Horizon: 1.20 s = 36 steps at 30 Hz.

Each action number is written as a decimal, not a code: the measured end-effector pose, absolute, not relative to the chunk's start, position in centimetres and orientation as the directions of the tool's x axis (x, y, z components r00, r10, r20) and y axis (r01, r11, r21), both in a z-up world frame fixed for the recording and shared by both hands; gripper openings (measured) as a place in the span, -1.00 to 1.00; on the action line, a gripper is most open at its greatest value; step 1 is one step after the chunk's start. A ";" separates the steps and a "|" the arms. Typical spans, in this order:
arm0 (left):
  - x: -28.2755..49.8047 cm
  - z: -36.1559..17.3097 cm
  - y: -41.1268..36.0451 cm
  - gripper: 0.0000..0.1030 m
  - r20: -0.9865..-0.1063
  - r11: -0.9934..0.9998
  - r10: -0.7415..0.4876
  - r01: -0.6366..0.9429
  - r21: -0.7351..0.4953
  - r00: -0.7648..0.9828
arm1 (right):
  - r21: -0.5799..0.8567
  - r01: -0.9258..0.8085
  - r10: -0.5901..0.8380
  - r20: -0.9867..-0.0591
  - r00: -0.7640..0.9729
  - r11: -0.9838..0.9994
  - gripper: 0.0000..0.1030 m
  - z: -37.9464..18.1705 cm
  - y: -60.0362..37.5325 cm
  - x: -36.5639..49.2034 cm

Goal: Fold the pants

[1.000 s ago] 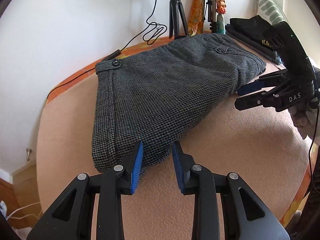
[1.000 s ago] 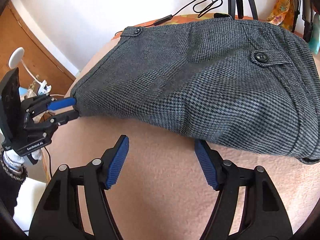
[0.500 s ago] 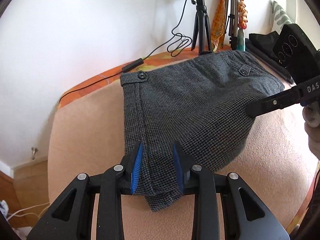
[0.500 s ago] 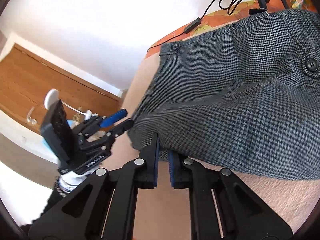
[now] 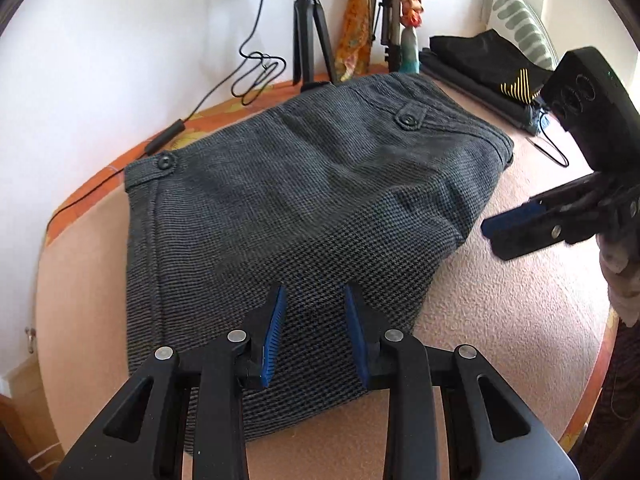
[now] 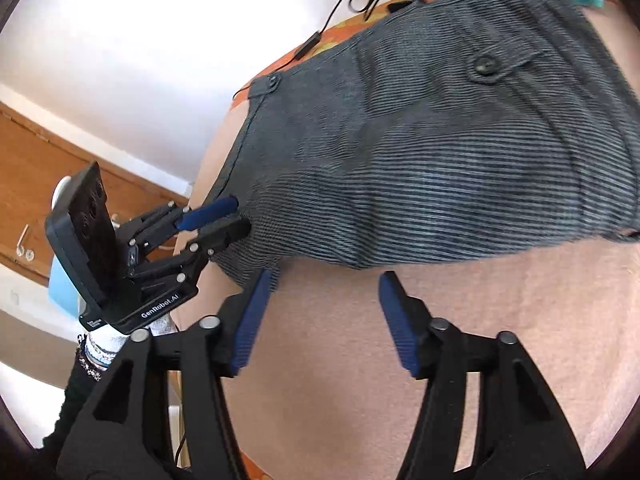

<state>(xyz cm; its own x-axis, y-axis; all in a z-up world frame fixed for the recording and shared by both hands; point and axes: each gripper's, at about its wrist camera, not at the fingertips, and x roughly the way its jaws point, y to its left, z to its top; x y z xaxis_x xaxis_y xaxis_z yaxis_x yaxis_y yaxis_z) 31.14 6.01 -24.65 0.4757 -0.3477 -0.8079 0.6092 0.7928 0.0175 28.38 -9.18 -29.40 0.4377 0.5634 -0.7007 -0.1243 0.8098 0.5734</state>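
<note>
The grey houndstooth pants lie folded into a compact stack on the peach blanket, waistband buttons facing up. They also show in the right wrist view. My left gripper is open, with its blue pads over the near edge of the stack and holding nothing. In the right wrist view the left gripper sits at the stack's left corner. My right gripper is open and empty, just off the fabric's near edge. In the left wrist view it hovers to the right of the stack.
A tripod and a black cable stand at the far wall. Folded black clothes and a striped pillow lie at the back right. A wooden cabinet is beyond the blanket's left edge.
Both grippers held the pants' near edge half a second ago. Now the right gripper has opened and drawn back, and the left gripper has opened; the fabric lies flat on the stack.
</note>
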 end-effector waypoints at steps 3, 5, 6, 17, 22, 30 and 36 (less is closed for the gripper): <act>30.9 -26.5 5.4 -0.45 -0.839 0.769 -0.318 0.638 0.045 0.443 | 0.635 -0.010 0.543 -0.652 0.530 0.772 0.42 -29.4 -13.2 26.8; 30.5 -26.8 5.5 -0.45 -0.823 0.761 -0.327 0.646 0.062 0.465 | 0.660 0.085 0.493 -0.633 0.597 0.746 0.50 -29.7 -15.7 26.4; 30.5 -26.8 5.6 -0.45 -0.823 0.760 -0.333 0.647 0.055 0.461 | 0.664 0.139 0.456 -0.635 0.623 0.735 0.50 -30.0 -16.8 26.3; 31.4 -22.4 2.1 -0.46 -0.758 0.768 -0.380 0.637 0.061 0.531 | 0.737 0.301 0.338 -0.580 0.741 0.604 0.10 -31.3 -21.5 28.5; 32.6 -23.8 -2.6 -0.46 -0.769 0.759 -0.347 0.643 0.106 0.537 | 0.745 0.302 0.323 -0.566 0.759 0.595 -0.51 -30.8 -23.2 28.8; 32.8 -26.5 -3.0 -0.46 -0.792 0.775 -0.336 0.627 0.075 0.511 | 0.602 0.229 0.244 -0.599 0.762 0.765 -0.58 -27.3 -21.3 28.8; 30.9 -23.5 3.5 -0.45 -0.733 0.867 -0.322 0.497 0.024 0.599 | 0.491 0.127 0.216 -0.583 0.783 0.862 -0.59 -23.1 -18.0 29.0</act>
<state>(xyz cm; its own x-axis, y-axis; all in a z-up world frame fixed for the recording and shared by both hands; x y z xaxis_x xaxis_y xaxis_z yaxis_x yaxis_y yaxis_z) 30.86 3.50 -23.45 0.5985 -0.3224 -0.7334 0.4971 0.8674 0.0243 28.97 -17.95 -23.06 0.7833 0.2164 -0.5828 0.1273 0.8618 0.4911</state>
